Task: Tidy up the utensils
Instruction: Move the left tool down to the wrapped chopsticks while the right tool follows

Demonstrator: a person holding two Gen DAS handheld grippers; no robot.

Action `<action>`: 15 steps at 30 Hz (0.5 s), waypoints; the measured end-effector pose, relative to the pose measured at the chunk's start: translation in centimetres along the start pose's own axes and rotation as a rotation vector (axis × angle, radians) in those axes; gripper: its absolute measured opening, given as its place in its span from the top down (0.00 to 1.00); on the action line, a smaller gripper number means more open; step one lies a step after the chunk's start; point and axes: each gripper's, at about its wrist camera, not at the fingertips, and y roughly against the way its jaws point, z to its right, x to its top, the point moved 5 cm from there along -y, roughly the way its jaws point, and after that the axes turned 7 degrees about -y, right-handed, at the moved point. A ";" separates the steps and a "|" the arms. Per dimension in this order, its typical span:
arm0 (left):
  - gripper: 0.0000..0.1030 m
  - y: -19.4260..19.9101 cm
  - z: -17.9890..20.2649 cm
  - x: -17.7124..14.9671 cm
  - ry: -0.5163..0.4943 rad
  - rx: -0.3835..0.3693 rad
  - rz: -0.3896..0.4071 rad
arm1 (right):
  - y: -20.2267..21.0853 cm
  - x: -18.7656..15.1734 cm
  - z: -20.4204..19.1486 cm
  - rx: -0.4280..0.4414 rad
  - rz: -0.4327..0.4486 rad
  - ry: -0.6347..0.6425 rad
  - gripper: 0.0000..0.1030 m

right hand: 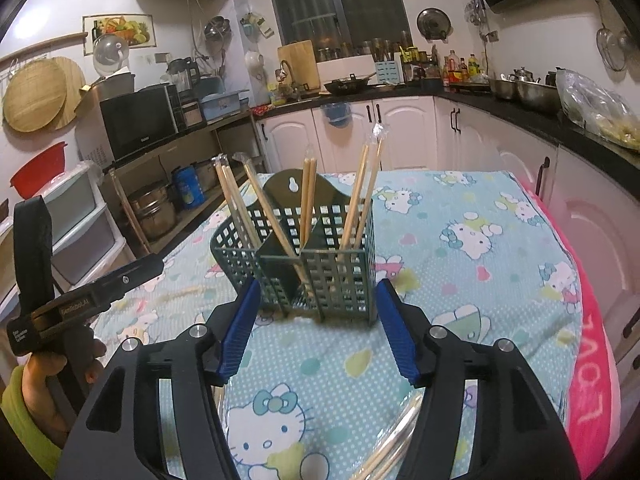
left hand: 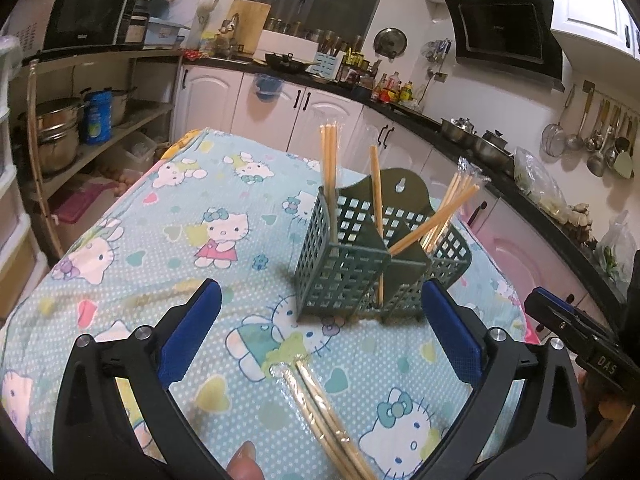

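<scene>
Green plastic utensil holder (left hand: 352, 276) stood upright on the table, at 12 o'clock from both grippers, just past the fingertips; square-grid lattice walls, solid dividers, a tall arched back plate with a keyhole hanging slot; compartments divided front and back, exact count hard to tell; bamboo chopsticks (right hand: 308, 196) stood in several of them, some in clear plastic sleeves: in the right wrist view a bundle leaned toward 11 o'clock at the left end, one pair stood near upright in the middle against the back plate, another pair leaned toward 1 o'clock on the right, one long stick slanted across the front; in the left wrist view one stick (left hand: 434, 218) lay tilted over the divider toward 2 o'clock; tablecloth (left hand: 168, 208) was light blue, polka-dotted, cartoon cat print, soft quilted look; a sleeved chopstick pair (left hand: 320, 404) lay flat on it at 6 o'clock from the holder, between the left gripper's fingers, no contact visible; left gripper (left hand: 320, 304) spread wide, blue ribbed pads, nothing pinched; right gripper (right hand: 316, 300) partly spread, pads not touching the holder, nothing pinched; more sleeved sticks (right hand: 394, 446) lay under its right finger at 5 o'clock; pink towel (right hand: 592, 364) along the table's right edge.
</scene>
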 end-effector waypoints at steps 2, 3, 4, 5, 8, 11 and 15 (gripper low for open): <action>0.11 0.1 0.0 -0.4 0.000 0.003 -0.006 | 0.2 -0.4 0.0 -0.007 -0.005 0.004 0.42; 0.11 0.1 0.0 -0.6 0.000 0.004 -0.012 | 0.3 -0.6 0.1 -0.008 -0.008 0.005 0.42; 0.11 0.1 -0.1 -0.9 0.001 0.005 -0.015 | 0.3 -0.8 0.1 -0.010 -0.011 0.005 0.42; 0.11 0.2 -0.1 -1.1 0.003 0.005 -0.018 | 0.4 -1.1 0.1 -0.011 -0.015 0.005 0.42; 0.11 0.3 -0.3 -1.8 0.008 0.006 -0.028 | 0.6 -1.7 0.2 -0.015 -0.022 0.007 0.42; 0.11 0.4 -0.6 -2.4 0.016 0.006 -0.038 | 0.8 -2.3 0.2 -0.013 -0.031 0.005 0.42; 0.11 0.7 -0.9 -3.0 0.024 0.013 -0.047 | 0.8 -2.9 0.3 -0.014 -0.042 0.001 0.42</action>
